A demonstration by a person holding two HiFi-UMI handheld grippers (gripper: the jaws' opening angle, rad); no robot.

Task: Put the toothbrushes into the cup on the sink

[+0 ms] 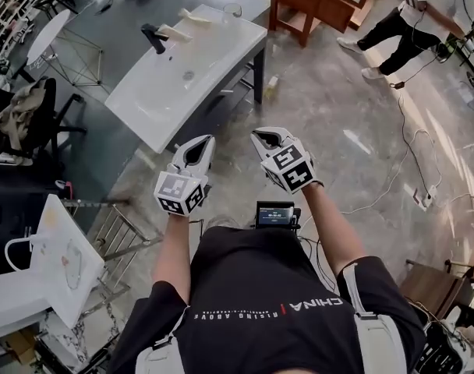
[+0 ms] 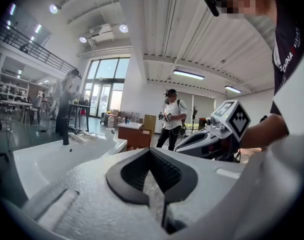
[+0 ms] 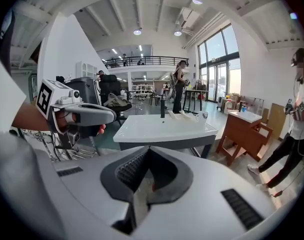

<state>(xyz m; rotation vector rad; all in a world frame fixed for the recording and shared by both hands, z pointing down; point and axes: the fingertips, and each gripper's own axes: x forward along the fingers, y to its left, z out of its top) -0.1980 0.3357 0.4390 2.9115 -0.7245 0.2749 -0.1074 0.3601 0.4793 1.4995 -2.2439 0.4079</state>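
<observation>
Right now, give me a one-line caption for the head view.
Left gripper and right gripper, both shut, point toward the white sink bearing toothbrushes and a cup.

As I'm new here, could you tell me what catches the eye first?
The white sink ahead, with a black faucet, two toothbrushes and a clear cup along its far edge. Nearer, the left gripper and right gripper are held side by side, both shut and empty.

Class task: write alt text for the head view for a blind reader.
A person holds the left gripper and right gripper, both shut and empty, short of a white sink. On its far rim sit two toothbrushes and a clear cup beside a black tap.
</observation>
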